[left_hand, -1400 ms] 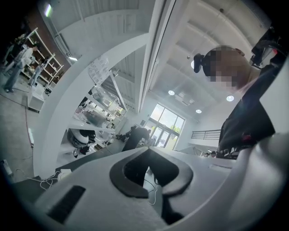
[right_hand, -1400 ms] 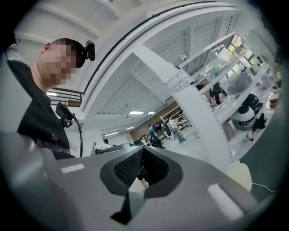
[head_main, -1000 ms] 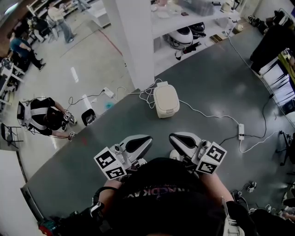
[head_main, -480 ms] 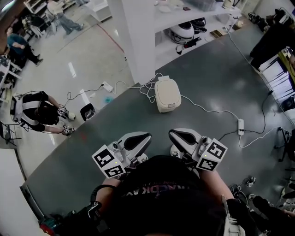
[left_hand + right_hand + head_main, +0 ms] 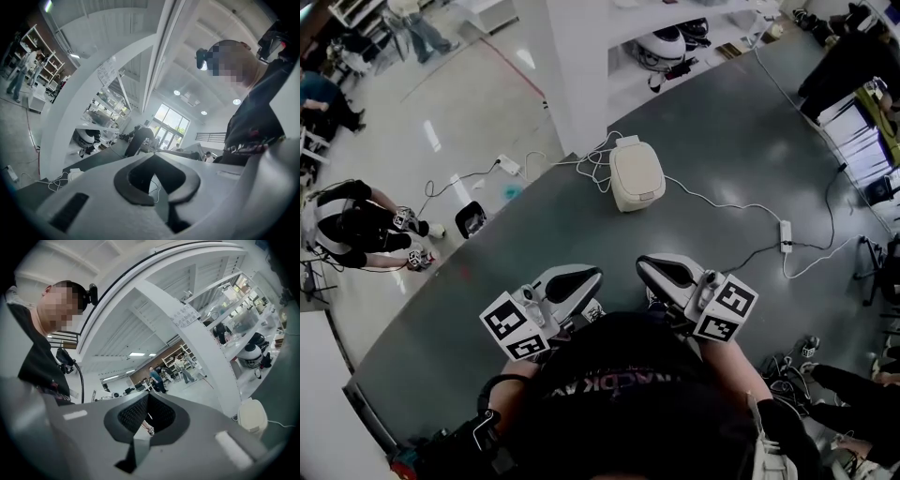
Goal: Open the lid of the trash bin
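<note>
Head view: trash bin (image 5: 637, 176) sits on the dark grey floor (image 5: 741, 141), at 12 o'clock from the two grippers and well apart from them. Cream body, lid down. A white pillar (image 5: 577, 75) is at the bin's 11 o'clock. A loose white cable (image 5: 712, 204) runs from beside the bin out to a power strip (image 5: 785, 232) at its 4 o'clock. Left gripper (image 5: 586, 278) and right gripper (image 5: 652, 269) are held side by side close to the person's body, noses pointing toward 12. Their marker cubes are at the outer ends, left (image 5: 514, 328) and right (image 5: 727, 314). Neither gripper touches anything. Another person (image 5: 352, 230) crouches at 9 o'clock near the frame edge, with a small black-and-white bin (image 5: 471, 220) just beside them.

Left gripper view: left gripper (image 5: 154, 155) has its jaws pressed together at the tips. The black pads form a closed loop with nothing in it; only floor and a bit of cable show through. The camera is tilted up, so it shows mostly ceiling and windows. The trash bin (image 5: 75, 175) is small, at 8 o'clock, far off, next to the cable coil.

Right gripper view: right gripper (image 5: 148, 394) is the same, tips together and nothing pinched between the textured pads. The trash bin (image 5: 252, 417) is at 4 o'clock, low in the frame, lid closed, at the foot of the white pillar (image 5: 197, 341). People stand far off at the back of the hall at 12 o'clock.
</note>
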Tool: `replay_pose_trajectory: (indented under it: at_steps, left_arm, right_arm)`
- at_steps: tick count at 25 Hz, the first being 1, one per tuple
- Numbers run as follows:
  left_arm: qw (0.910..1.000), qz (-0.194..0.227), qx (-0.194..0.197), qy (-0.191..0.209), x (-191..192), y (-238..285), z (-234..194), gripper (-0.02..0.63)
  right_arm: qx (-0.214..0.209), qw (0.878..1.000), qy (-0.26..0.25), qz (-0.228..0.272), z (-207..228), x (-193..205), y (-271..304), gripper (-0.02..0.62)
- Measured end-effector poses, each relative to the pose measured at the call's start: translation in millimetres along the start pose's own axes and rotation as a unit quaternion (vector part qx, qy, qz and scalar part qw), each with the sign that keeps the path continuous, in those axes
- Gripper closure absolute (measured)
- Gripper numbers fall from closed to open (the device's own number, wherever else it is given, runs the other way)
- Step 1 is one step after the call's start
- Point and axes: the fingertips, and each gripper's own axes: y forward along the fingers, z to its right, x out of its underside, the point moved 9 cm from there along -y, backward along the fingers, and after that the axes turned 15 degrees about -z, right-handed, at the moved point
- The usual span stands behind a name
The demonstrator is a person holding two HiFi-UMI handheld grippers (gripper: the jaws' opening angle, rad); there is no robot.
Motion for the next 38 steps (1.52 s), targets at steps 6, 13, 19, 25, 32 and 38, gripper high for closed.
replay_pose_trajectory:
  at_steps: [6,13,19,25,32,38]
  left_arm:
    - [0.9998,-0.011,0.015,-0.005,12,-22,-3,0.603]
    - [0.9996,-0.014,0.025,-0.005,19,-34,-6,0.603]
    - [0.9998,-0.012,0.014,-0.001,17,-34,-9,0.603]
    - [0.9999,0.002,-0.012,-0.005,7,-21,-23,0.603]
    - [0.9988,0.006,-0.045,-0.020,-17,10,-45,0.603]
    - [0.9978,-0.013,-0.041,-0.050,-26,50,-74,0.603]
  right_arm:
    - [0.019,1.000,0.014,0.011,-14,16,14,0.588]
    - [0.038,0.999,0.023,0.020,-22,25,21,0.588]
    - [0.041,0.999,0.027,0.017,-7,21,21,0.588]
    - [0.023,0.999,0.026,0.000,28,6,27,0.588]
    - [0.004,0.998,0.044,-0.034,89,-18,28,0.588]
    - [0.008,0.995,0.079,-0.055,155,-18,31,0.588]
